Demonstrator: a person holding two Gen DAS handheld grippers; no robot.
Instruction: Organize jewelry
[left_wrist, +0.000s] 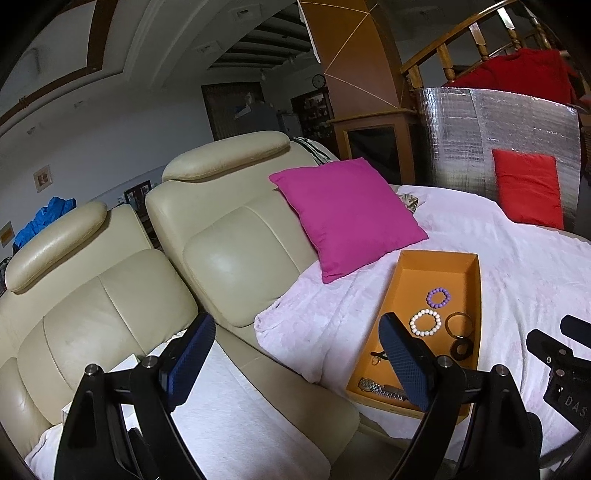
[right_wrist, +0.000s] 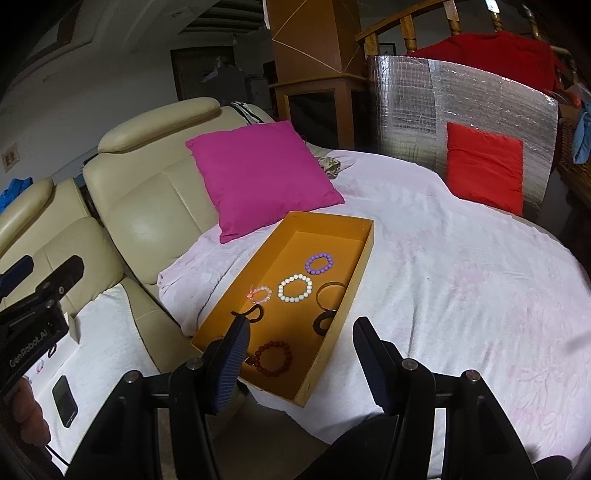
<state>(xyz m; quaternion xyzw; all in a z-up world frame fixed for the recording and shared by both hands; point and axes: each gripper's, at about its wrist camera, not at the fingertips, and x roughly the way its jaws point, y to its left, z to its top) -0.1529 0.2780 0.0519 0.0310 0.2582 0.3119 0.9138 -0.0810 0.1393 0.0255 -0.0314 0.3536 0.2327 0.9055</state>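
An orange tray (right_wrist: 360, 258) (left_wrist: 395, 288) lies on a pale pink blanket. In it are a purple bead bracelet (right_wrist: 319, 263) (left_wrist: 438, 297), a white bead bracelet (right_wrist: 295, 288) (left_wrist: 425, 322), a pink clear bracelet (right_wrist: 259, 294), a gold bangle (right_wrist: 331, 295) (left_wrist: 459, 325), a black ring (right_wrist: 322, 322) (left_wrist: 461, 350), a dark red bead bracelet (right_wrist: 273, 358), a black hair tie (right_wrist: 250, 314) and a metal watch (left_wrist: 380, 389). My left gripper (left_wrist: 295, 365) is open and empty over the sofa, left of the tray. My right gripper (right_wrist: 299, 363) is open and empty above the tray's near end.
A magenta cushion (right_wrist: 258, 177) leans at the tray's far end. A red cushion (right_wrist: 484, 168) rests against a silver foil panel (right_wrist: 480, 103). A cream leather sofa (left_wrist: 147, 258) is on the left. A phone (right_wrist: 64, 400) and small items lie on a white towel (right_wrist: 103, 350).
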